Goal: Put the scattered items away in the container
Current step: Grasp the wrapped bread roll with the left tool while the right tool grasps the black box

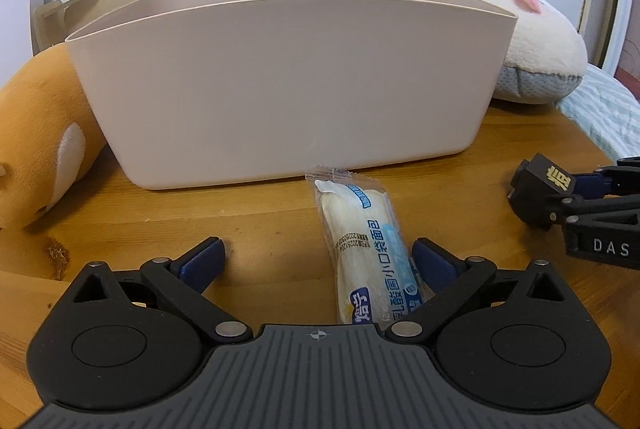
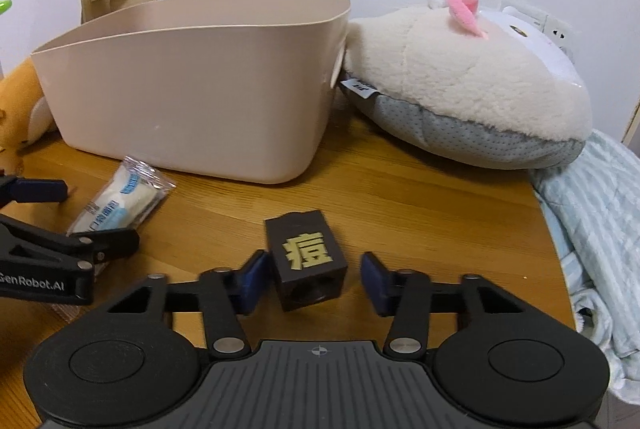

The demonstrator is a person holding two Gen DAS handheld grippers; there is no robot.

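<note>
A beige plastic container (image 1: 280,89) (image 2: 192,89) stands on the wooden table (image 1: 160,213). In front of it lies a wrapped bread packet (image 1: 360,229) (image 2: 120,201), lengthwise between the fingers of my left gripper (image 1: 318,253), close to the right finger; the jaws stand wide and the pads do not press it. A black block with a gold character (image 2: 308,257) (image 1: 540,185) sits between the fingers of my right gripper (image 2: 315,265). Its left pad is against the block, and a gap shows on the right side.
An orange plush toy (image 1: 36,149) leans against the container's left side and a white plush pillow (image 2: 460,89) lies against its right. A pale blue striped cloth (image 2: 592,229) hangs off the table's rounded right edge. Cardboard pieces (image 1: 80,5) stand behind, by the wall.
</note>
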